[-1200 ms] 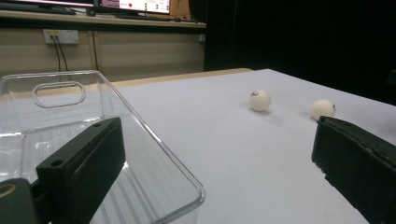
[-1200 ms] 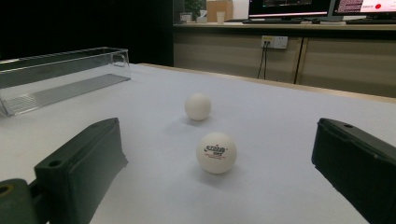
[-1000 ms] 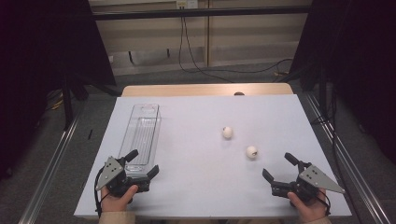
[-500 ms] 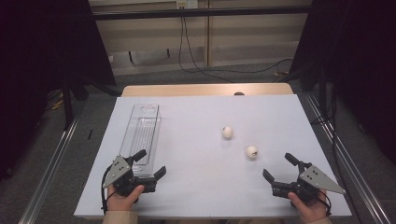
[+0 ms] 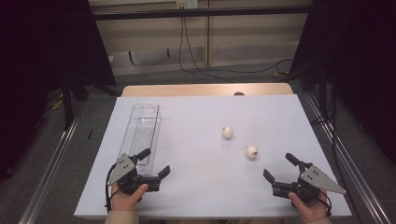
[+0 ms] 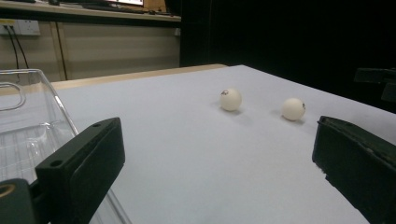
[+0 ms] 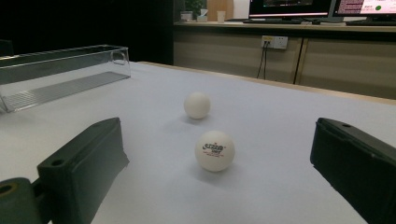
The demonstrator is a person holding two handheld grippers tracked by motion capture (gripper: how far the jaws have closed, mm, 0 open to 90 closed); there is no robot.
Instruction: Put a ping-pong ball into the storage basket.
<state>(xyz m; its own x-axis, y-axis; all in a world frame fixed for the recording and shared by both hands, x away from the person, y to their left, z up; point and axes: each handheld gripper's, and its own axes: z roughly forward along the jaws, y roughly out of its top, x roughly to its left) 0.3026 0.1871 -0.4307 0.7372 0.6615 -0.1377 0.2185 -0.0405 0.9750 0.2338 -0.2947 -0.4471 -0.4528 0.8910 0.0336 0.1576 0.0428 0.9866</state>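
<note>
Two white table-tennis balls lie on the white table: the farther ball (image 5: 227, 132) and a nearer ball (image 5: 251, 151) with a printed logo. A clear plastic tray (image 5: 142, 135) lies lengthwise at the left. My left gripper (image 5: 156, 161) is open at the tray's near end, one finger beside the tray wall. In the left gripper view both balls (image 6: 231, 99) (image 6: 293, 108) sit far ahead, between the spread jaws. My right gripper (image 5: 278, 165) is open, aimed at the nearer ball (image 7: 215, 150), which rests on the table a short way ahead. The farther ball (image 7: 196, 105) lies behind it.
The table's wooden far edge (image 5: 205, 89) borders a floor with cables. Metal rails (image 5: 51, 172) run along both sides. In the right gripper view the tray (image 7: 60, 74) is empty at the far left. The right gripper (image 6: 378, 81) shows dimly at the left gripper view's right edge.
My left gripper has slid a little to the right along the near edge, close to the tray's near end. The right gripper and both balls have stayed put.
</note>
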